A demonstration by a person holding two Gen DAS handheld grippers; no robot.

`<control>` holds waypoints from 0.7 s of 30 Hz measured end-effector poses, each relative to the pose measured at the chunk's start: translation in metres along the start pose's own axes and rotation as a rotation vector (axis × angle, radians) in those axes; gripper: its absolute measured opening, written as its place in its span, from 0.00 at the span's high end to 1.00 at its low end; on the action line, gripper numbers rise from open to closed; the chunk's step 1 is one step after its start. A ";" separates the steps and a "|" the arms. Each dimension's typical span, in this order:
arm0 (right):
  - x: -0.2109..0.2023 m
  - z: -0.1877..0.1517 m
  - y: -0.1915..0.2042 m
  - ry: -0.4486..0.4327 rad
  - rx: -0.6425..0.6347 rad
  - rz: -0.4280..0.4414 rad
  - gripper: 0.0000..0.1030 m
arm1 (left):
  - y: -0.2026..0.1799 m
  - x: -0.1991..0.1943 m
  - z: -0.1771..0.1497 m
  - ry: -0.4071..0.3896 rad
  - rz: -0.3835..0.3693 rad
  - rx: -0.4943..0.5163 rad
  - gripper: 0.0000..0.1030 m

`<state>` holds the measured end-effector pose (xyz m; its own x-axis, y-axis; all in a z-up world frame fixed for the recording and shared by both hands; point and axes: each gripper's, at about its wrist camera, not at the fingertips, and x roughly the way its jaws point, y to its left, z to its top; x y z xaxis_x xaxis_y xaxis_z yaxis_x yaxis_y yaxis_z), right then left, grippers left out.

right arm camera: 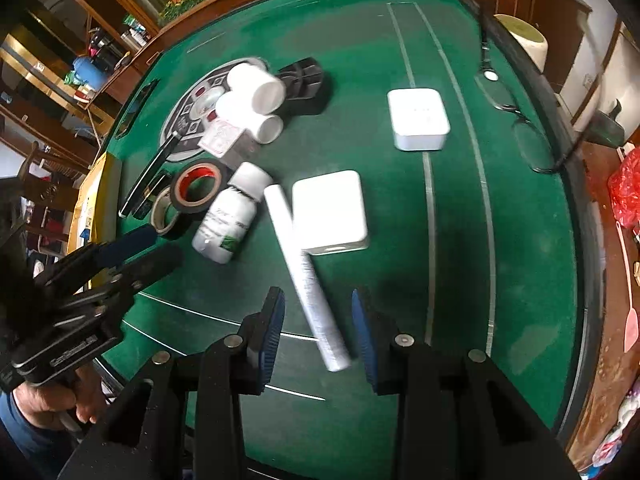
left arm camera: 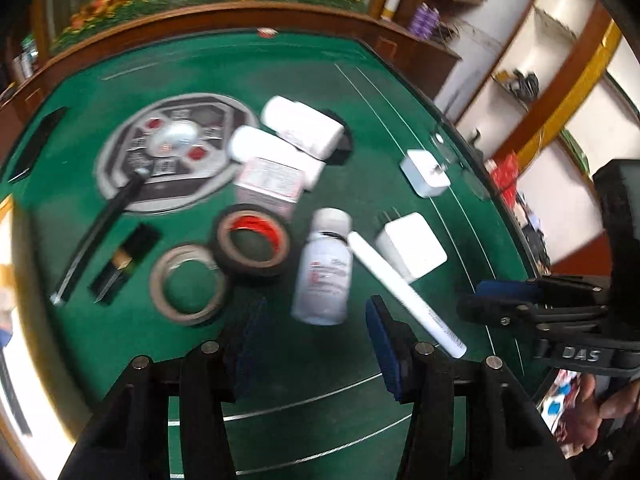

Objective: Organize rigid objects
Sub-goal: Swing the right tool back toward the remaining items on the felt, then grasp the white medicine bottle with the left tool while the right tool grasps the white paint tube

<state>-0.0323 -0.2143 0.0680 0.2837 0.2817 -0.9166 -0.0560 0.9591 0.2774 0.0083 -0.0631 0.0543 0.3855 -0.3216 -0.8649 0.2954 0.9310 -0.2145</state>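
The right gripper [right arm camera: 318, 330], black with blue-padded fingers [right arm camera: 276, 320], hangs with its jaws spread above the green felt table [right arm camera: 400, 220]. The near end of a slim white cylindrical tube [right arm camera: 304, 272] lies between them, touching neither pad. Just beside the tube's far half sits a white square charger block [right arm camera: 330, 210], and a second white block [right arm camera: 418, 118] rests well apart, farther off. Left of the tube lies a white plastic pill bottle [right arm camera: 230, 218] on its side, then a black tape roll with red inside [right arm camera: 198, 190] overlapping a tan one [right arm camera: 164, 212]. The left gripper [right arm camera: 132, 252] enters at left (its opening is unclear).
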 end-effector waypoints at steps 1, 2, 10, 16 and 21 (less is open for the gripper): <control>-0.002 0.000 -0.004 -0.004 0.007 0.000 0.65 | -0.004 0.006 0.002 0.015 0.013 0.012 0.48; -0.003 0.001 -0.008 -0.009 0.017 -0.002 0.63 | -0.006 0.012 0.004 0.027 0.032 0.023 0.48; -0.008 -0.001 -0.026 -0.009 0.029 0.008 0.63 | -0.013 0.054 0.022 0.086 0.070 0.066 0.64; 0.005 0.001 -0.009 0.026 -0.029 0.033 0.63 | -0.007 0.041 0.003 0.083 0.067 0.058 0.66; 0.025 0.006 0.014 0.069 -0.109 0.010 0.63 | 0.001 0.020 -0.035 0.073 0.054 0.037 0.66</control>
<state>-0.0206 -0.1944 0.0510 0.2158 0.2891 -0.9327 -0.1637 0.9524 0.2573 -0.0141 -0.0626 0.0207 0.3370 -0.2560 -0.9060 0.3085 0.9392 -0.1506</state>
